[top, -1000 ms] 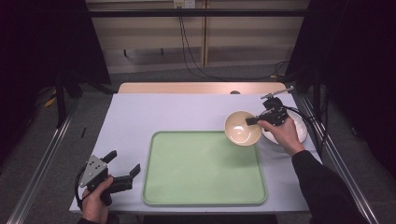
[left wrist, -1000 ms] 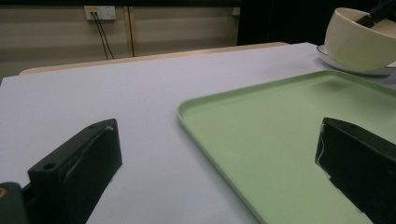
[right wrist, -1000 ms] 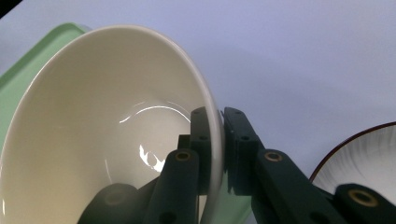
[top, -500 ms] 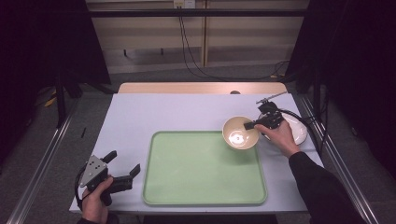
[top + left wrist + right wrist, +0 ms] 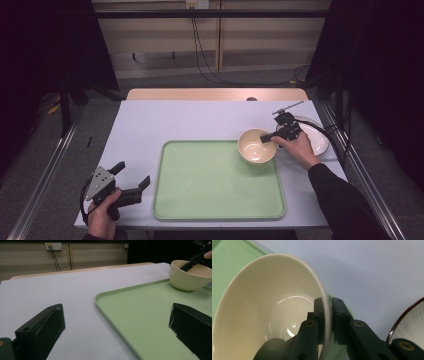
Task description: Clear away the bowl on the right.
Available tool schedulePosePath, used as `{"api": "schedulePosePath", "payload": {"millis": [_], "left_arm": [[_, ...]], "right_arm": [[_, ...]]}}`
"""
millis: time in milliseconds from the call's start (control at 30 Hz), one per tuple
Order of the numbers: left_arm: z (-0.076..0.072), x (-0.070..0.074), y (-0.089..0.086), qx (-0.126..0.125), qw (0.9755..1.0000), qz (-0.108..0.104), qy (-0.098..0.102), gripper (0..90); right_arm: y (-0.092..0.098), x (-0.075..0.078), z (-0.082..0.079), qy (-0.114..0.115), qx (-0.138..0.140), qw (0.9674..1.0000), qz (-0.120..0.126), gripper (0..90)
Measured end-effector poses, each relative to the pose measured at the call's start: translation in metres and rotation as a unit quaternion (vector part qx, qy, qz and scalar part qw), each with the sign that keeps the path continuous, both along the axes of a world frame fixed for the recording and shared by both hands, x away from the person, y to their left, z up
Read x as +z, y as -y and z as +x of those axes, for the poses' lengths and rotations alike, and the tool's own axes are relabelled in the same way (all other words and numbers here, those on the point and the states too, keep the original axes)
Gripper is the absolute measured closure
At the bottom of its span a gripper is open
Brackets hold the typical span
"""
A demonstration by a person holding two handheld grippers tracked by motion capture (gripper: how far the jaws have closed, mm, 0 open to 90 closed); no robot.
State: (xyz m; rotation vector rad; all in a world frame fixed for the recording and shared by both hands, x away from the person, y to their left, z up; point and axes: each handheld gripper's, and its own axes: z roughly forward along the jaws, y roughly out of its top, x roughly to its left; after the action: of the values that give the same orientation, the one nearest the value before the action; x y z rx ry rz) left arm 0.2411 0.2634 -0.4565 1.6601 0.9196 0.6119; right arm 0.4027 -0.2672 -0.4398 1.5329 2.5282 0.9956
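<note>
- High view puts my right gripper [image 5: 270, 137] at the far right corner of the green tray [image 5: 218, 180], its jaws pinching the wall of the cream bowl [image 5: 256, 146], one jaw inside and one outside.
- Right gripper view confirms the pinch: the bowl's [image 5: 269, 312] thin rim runs straight between my two black jaws, which press on it from both sides.
- Just beyond my right fingers, away from the tray, lies a white plate [image 5: 316, 136] with a dark rim, on the table beside the bowl; its edge [image 5: 412, 322] also shows at the right of the right gripper view.
- Left gripper view shows the bowl [image 5: 191, 276] sitting at the tray's [image 5: 147, 315] far corner, well ahead of my left jaws; I cannot tell whether its base fully rests on the tray.
- My left gripper [image 5: 131, 179] sits at the near left corner of the table, jaws spread wide with nothing between them, just beside the tray's left edge.
- Under both sets of fingers is a pale lavender tabletop [image 5: 190, 120], smooth and bare apart from these things, with a strip of light wood [image 5: 200, 94] along its far edge.
- Past the table stands a beige panelled wall with black cables [image 5: 200, 45] hanging from a socket [image 5: 53, 245], dark drapes on either side, and grey floor with metal rails.
</note>
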Motion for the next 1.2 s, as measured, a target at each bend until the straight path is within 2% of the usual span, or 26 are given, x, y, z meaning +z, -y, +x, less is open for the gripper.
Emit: {"api": "schedulePosePath", "payload": {"millis": [233, 400, 800, 900, 967, 1200], "left_arm": [[0.0, 0.0, 0.0, 0.001, 1.0, 0.001, 0.0, 0.4], [0.0, 0.0, 0.0, 0.001, 1.0, 0.002, 0.001, 0.4], [0.0, 0.0, 0.0, -0.003, 1.0, 0.0, 0.0, 0.4], [0.0, 0.0, 0.0, 0.001, 1.0, 0.001, 0.002, 0.4], [0.0, 0.0, 0.0, 0.0, 1.0, 0.0, 0.001, 0.4], [0.0, 0.0, 0.0, 0.0, 1.0, 0.0, 0.001, 0.4]], "right_arm": [[0.004, -0.005, 0.002, -0.006, -0.005, 0.9999, 0.009, 84.0], [0.004, -0.008, 0.002, -0.005, -0.005, 1.0, -0.003, 84.4], [0.003, -0.011, 0.001, 0.001, -0.004, 0.9999, -0.012, 84.5], [0.004, -0.012, 0.0, 0.015, 0.002, 0.9998, -0.015, 84.3], [0.003, -0.012, -0.001, 0.017, -0.003, 0.9997, -0.015, 84.2], [0.001, -0.015, -0.004, 0.053, 0.005, 0.9984, -0.018, 80.9]]}}
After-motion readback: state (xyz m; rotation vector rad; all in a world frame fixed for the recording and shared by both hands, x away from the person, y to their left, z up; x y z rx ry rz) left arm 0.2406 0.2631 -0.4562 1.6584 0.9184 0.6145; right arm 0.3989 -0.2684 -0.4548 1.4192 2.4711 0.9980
